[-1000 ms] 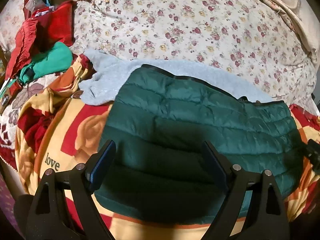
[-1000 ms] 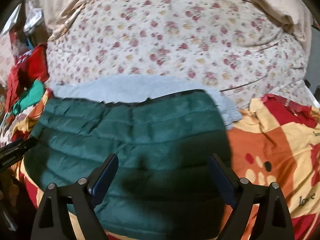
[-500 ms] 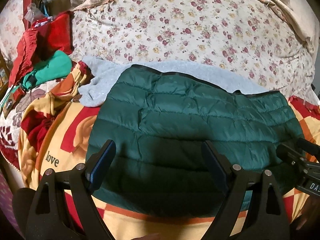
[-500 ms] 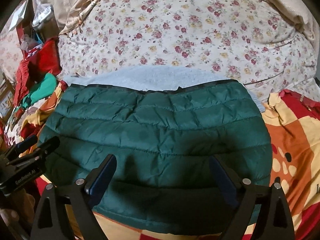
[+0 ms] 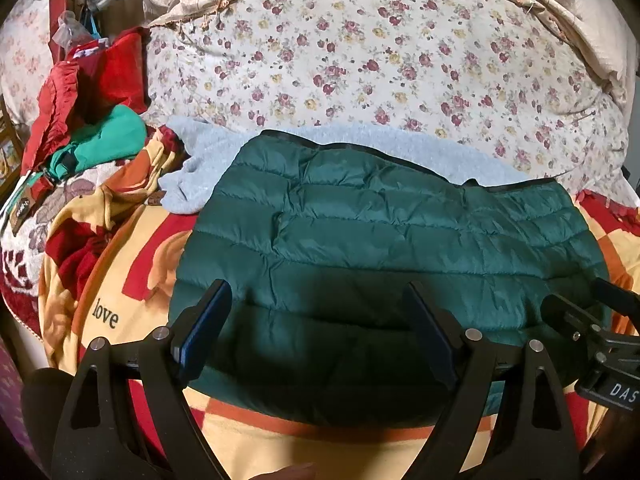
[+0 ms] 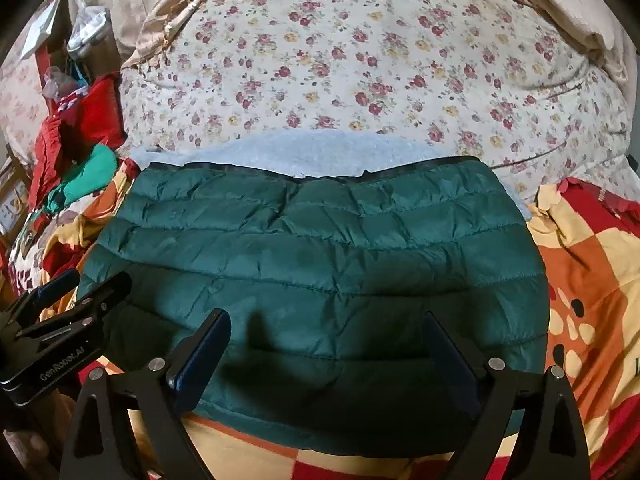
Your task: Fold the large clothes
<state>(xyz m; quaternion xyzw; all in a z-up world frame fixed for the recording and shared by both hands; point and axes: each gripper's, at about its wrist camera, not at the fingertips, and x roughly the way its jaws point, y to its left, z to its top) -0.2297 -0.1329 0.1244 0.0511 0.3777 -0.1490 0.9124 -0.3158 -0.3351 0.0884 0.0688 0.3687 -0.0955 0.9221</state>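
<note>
1. At the far left of the bed lies a heap of red cloth (image 5: 60, 96) with a bright green garment (image 5: 108, 140) resting against it; a bag strap and a tag trail off below them.
2. Beside that heap, the patterned blanket (image 5: 120, 264) in yellow, orange and red covers the near part of the bed; the word "love" is printed on it just left of the left gripper.
3. A pale grey fleece garment (image 5: 192, 184) sits beneath the far edge of the green quilted jacket (image 5: 360, 248), sticking out at its left corner and along its back edge.
4. The green quilted jacket lies folded and flat in the middle of the bed, on the blanket, its black-trimmed edge facing the floral quilt (image 5: 360, 60) behind it.
5. The left gripper (image 5: 320, 328) hovers over the jacket's near left part, jaws spread wide, with nothing pinched; only jacket fabric shows below the gap.
6. The right gripper (image 6: 328, 348) hovers over the near middle of the jacket, jaws also spread wide and empty.
7. Each gripper shows at the edge of the other's view, so they hang side by side.
8. Nothing lies on top of the jacket.
9. Compared with a second ago, both views take in more of the jacket, and its right and left ends are now visible.
</note>
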